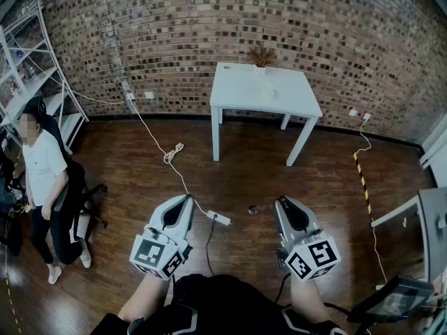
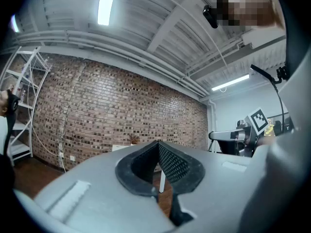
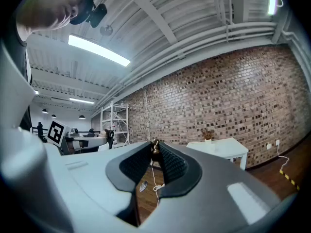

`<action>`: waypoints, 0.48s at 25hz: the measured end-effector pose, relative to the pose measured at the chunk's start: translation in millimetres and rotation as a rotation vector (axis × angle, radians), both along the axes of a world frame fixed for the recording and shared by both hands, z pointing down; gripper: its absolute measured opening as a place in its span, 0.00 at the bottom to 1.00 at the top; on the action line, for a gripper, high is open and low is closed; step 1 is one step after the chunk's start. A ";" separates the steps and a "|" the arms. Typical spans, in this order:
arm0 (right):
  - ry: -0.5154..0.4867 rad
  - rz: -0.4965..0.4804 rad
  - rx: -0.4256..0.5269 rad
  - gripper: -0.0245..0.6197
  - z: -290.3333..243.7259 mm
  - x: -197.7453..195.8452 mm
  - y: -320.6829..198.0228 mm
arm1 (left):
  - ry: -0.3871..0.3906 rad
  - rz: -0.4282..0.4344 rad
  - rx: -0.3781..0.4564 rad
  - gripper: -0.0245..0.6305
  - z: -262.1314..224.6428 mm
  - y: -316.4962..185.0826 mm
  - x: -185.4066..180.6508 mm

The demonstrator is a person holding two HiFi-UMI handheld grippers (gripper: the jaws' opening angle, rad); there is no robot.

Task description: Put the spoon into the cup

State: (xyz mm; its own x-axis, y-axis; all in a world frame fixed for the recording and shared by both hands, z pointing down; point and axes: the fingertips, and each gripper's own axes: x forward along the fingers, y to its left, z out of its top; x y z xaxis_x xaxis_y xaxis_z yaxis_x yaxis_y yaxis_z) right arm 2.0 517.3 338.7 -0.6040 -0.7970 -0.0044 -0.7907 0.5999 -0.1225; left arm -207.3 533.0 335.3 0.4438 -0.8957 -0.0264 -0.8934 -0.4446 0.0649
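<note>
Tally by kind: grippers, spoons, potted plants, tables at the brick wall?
Grey two-jaw grippers: 2, left gripper and right gripper
Small grey spoon in right gripper: 1
Brown potted plant: 1
White rectangular table: 1
Total: 5

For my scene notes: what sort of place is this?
Probably a loft-style lab or workshop: brick wall, metal shelf, white table on a wood floor.
</note>
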 end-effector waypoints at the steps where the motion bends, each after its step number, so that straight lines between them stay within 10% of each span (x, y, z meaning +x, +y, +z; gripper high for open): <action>1: 0.002 -0.001 0.000 0.13 -0.8 3.4 -4.4 | -0.005 0.002 0.002 0.04 -0.6 -3.7 4.0; 12: 0.024 0.042 -0.014 0.13 8.8 -15.3 -64.6 | -0.014 0.093 -0.011 0.04 12.3 -63.5 -9.8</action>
State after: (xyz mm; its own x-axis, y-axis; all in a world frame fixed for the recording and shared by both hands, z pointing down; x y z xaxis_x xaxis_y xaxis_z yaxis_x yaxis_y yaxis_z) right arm -13.3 452.7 347.5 -0.5699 -0.8215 0.0205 -0.8178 0.5646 -0.1112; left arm -217.2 469.4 347.6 0.5258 -0.8506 -0.0100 -0.8489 -0.5254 0.0576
